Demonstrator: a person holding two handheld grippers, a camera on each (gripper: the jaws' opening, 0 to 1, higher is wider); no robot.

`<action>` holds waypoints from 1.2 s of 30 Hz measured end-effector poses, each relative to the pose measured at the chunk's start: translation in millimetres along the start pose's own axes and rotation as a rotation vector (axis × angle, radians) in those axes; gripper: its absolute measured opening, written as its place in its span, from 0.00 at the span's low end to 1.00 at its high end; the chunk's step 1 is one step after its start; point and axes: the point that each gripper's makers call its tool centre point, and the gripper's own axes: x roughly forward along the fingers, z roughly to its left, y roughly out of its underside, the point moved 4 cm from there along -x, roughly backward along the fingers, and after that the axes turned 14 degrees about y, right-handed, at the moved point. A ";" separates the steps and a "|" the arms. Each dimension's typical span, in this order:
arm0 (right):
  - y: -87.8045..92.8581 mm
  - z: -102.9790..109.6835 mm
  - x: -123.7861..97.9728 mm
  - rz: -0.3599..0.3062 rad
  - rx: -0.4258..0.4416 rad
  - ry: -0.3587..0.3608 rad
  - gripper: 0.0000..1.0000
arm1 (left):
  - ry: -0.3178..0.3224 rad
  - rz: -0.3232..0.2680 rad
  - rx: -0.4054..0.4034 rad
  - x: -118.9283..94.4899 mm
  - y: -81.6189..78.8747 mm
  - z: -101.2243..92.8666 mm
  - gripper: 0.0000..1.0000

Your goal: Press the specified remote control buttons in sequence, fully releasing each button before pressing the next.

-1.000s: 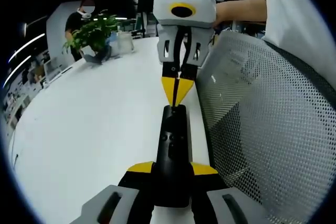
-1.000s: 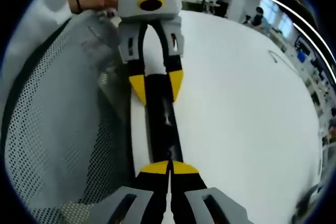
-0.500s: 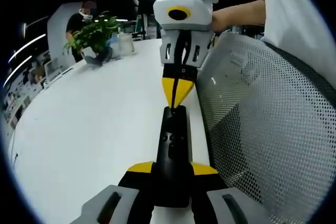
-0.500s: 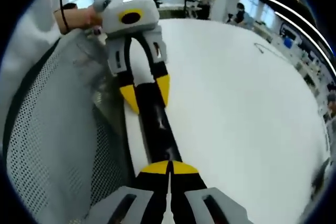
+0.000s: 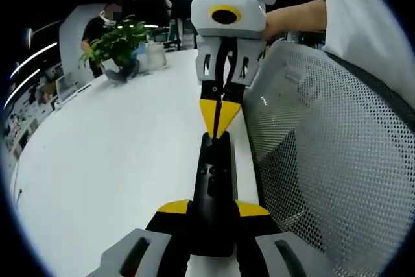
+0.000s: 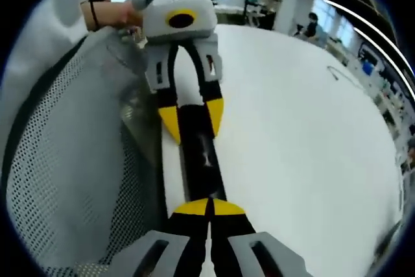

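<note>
A slim black remote control [image 5: 214, 180] lies lengthwise in my left gripper [image 5: 213, 207], whose yellow-tipped fingers are shut on its near end. My right gripper [image 5: 217, 128] comes down from the top of the left gripper view, shut, its yellow tips meeting at the remote's far end. In the right gripper view the shut right gripper [image 6: 209, 202] rests its tips on the end of the remote [image 6: 200, 154]. The left gripper [image 6: 193, 121] clamps the remote's other end from both sides. I cannot tell if a button is pressed in.
The white table [image 5: 117, 141] spreads under the remote. A grey mesh chair back [image 5: 324, 147] stands close beside it, and again [image 6: 78, 160]. A potted plant [image 5: 117, 40] and a person [image 5: 97, 27] are at the far edge. A hand [image 6: 110, 12] holds the left gripper.
The right gripper has tilted slightly while its tips stay at the remote's far end. The left gripper holds the remote as before.
</note>
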 end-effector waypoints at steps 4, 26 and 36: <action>-3.0 -1.0 1.5 0.063 -0.098 -0.034 0.00 | -0.004 -0.004 -0.002 0.2 0.0 -0.2 0.24; -5.5 -3.8 -0.8 -0.092 0.159 -0.005 0.00 | -0.004 -0.008 -0.002 0.4 -0.3 0.2 0.24; -9.7 2.1 7.8 -0.014 0.010 -0.065 0.00 | -0.001 -0.010 0.001 0.2 0.2 1.2 0.24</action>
